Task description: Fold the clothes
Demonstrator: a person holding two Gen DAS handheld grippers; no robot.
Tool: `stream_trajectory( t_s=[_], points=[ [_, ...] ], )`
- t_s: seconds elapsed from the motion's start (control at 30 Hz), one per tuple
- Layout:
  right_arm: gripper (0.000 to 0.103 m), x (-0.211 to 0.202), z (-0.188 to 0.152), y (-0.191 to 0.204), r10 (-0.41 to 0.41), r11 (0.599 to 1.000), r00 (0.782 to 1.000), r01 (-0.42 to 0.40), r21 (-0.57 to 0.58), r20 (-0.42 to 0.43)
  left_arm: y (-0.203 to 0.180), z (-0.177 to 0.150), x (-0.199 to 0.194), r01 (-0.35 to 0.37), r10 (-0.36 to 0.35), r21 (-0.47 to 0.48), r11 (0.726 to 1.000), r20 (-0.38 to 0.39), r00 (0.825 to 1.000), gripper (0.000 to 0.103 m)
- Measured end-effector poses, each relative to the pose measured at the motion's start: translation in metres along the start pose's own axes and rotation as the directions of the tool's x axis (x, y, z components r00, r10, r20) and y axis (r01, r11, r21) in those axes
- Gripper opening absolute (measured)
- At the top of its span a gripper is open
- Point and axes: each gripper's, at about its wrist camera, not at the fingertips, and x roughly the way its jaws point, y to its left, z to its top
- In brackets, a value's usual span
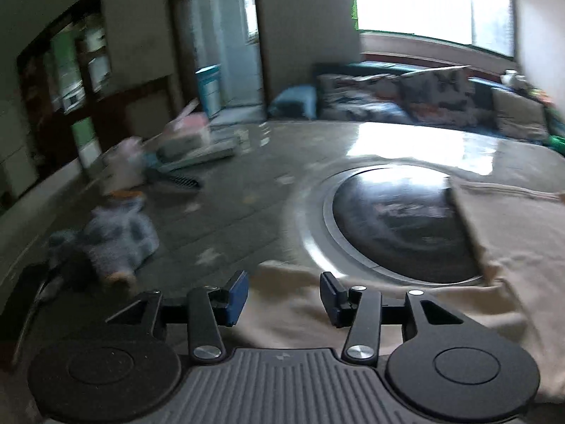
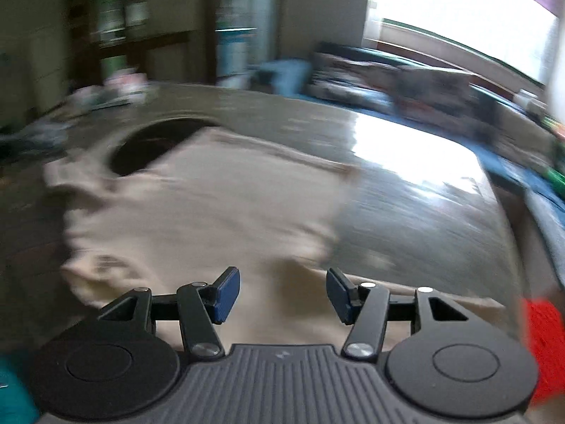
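Beige garment [image 1: 406, 311] on glossy table [image 1: 247, 212], left tongs [image 1: 284, 298] wide, right tongs [image 2: 282, 295] wide, no legible writing

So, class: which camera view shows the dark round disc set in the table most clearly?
The left wrist view: the disc shows nearly whole with its metal ring, only its right edge under the beige garment. In the right wrist view the disc is blurred and mostly covered by the garment.

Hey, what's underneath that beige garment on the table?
The beige garment lies on the grey table and covers the right part of a dark round inset. Whatever else is beneath the cloth is hidden.
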Motion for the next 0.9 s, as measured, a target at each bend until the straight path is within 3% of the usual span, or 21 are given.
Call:
stream_trajectory(
  t_s=[0.1, 0.23, 0.33, 0.37, 0.4, 0.5, 0.57, 0.77, 0.9],
  points=[
    [0.053, 0.011, 0.015, 0.036, 0.131, 0.987, 0.991, -0.131, -0.090, -0.013, 0.014, -0.004, 0.008, -0.050, 0.048, -0.048, 0.998, -0.050, 0.998, 0.058],
    [0.050, 0.032, 0.033, 0.092, 0.252, 0.944, 0.966, -0.260, -0.201, -0.062, 0.021, -0.008, 0.016, -0.011, 0.005, -0.074, 0.997, -0.077, 0.997, 0.055],
    [0.047, 0.042, 0.037, 0.125, 0.295, 0.908, 0.951, -0.310, -0.282, -0.096, 0.026, -0.011, 0.022, 0.017, -0.026, -0.093, 0.996, -0.095, 0.995, 0.039],
    [0.047, 0.045, 0.038, 0.136, 0.307, 0.894, 0.946, -0.325, -0.309, -0.106, 0.026, -0.011, 0.022, 0.023, -0.031, -0.093, 0.995, -0.094, 0.995, 0.028],
    [0.046, 0.048, 0.040, 0.147, 0.315, 0.880, 0.942, -0.334, -0.339, -0.113, 0.027, -0.010, 0.023, 0.028, -0.037, -0.093, 0.995, -0.092, 0.995, 0.015],
    [0.041, 0.059, 0.044, 0.166, 0.324, 0.857, 0.939, -0.343, -0.383, -0.117, 0.028, -0.008, 0.024, 0.041, -0.049, -0.096, 0.995, -0.091, 0.995, 0.008],
    [0.038, 0.071, 0.045, 0.175, 0.325, 0.850, 0.936, -0.351, -0.392, -0.135, 0.029, -0.005, 0.023, 0.039, -0.047, -0.096, 0.995, -0.084, 0.995, 0.007],
    [0.006, 0.085, 0.041, 0.189, 0.296, 0.851, 0.943, -0.332, -0.406, -0.152, 0.024, 0.018, 0.014, 0.034, -0.035, -0.082, 0.996, -0.005, 0.999, 0.007],
    [0.005, 0.077, 0.047, 0.178, 0.349, 0.856, 0.926, -0.377, -0.352, -0.143, 0.018, 0.035, 0.010, 0.036, -0.033, -0.052, 0.998, 0.052, 0.998, 0.007]
  ],
)
